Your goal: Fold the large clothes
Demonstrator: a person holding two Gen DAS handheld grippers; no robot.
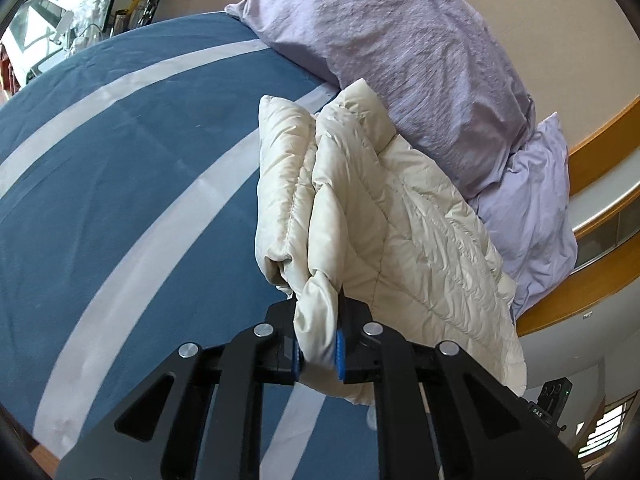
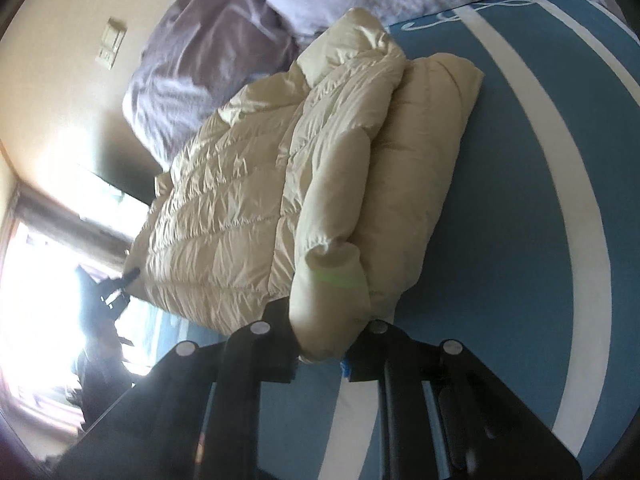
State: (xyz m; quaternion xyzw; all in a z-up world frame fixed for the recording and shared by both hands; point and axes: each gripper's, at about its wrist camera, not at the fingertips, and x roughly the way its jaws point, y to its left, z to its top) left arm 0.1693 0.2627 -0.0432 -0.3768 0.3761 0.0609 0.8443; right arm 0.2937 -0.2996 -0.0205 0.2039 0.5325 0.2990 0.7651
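Note:
A cream quilted puffer jacket (image 1: pixel 360 200) lies partly folded on the blue bed cover, and it also shows in the right wrist view (image 2: pixel 280 168). My left gripper (image 1: pixel 318 354) is shut on a bunched edge of the jacket, held between the blue pads (image 1: pixel 341 354). My right gripper (image 2: pixel 320 354) is shut on a sleeve end of the jacket (image 2: pixel 328 300) near the bed surface. The left gripper is also visible in the right wrist view (image 2: pixel 116 292), at the jacket's far corner.
The bed cover (image 1: pixel 120 180) is blue with wide white stripes. Lilac pillows (image 1: pixel 400 60) and a crumpled lilac blanket (image 1: pixel 532 216) lie against the wall behind the jacket. A wooden bed frame (image 1: pixel 580 304) runs on the right. A cluttered windowsill (image 1: pixel 80 32) lies far left.

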